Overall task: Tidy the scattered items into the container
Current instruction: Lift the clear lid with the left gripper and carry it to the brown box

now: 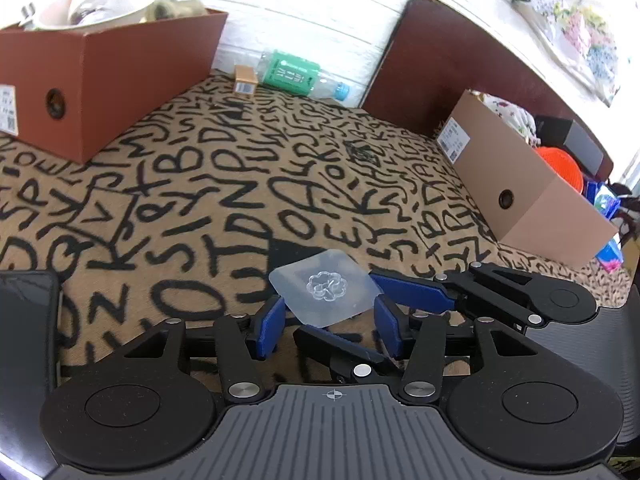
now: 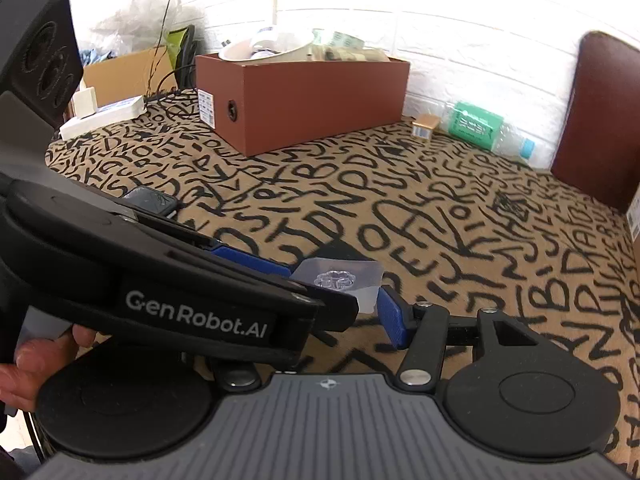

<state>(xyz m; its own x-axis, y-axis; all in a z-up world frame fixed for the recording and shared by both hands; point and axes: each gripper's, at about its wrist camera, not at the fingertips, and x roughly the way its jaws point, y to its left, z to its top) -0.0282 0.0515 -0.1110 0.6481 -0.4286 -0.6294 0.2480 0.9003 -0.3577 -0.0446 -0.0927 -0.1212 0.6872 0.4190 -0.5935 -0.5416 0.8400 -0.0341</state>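
Left gripper (image 1: 328, 309): blue pads apart, flanking clear square plastic adhesive pad with moulded flower hook (image 1: 325, 288). Gripping or merely bracketing, cannot tell. Right gripper (image 1: 334, 304): crossing in from right, turned sideways, 1 finger at pad's right edge, 1 below its near corner. Own left finger hidden in right wrist view, so grip also unclear.

Likely step: passing or securing pad between 2 grippers before carrying. Best done by pinching flat faces near 1 edge, avoiding raised hook, closing 1 gripper firmly before opening the other, no twisting. Then carry to open red-brown cardboard shoebox (image 1: 120, 64), far left, already part full.

Pad: thin, see-through, probably flexible and slippery, sitting between both tools, near the camera, over tan cloth with black letters (image 1: 240, 184), well apart from shoebox.
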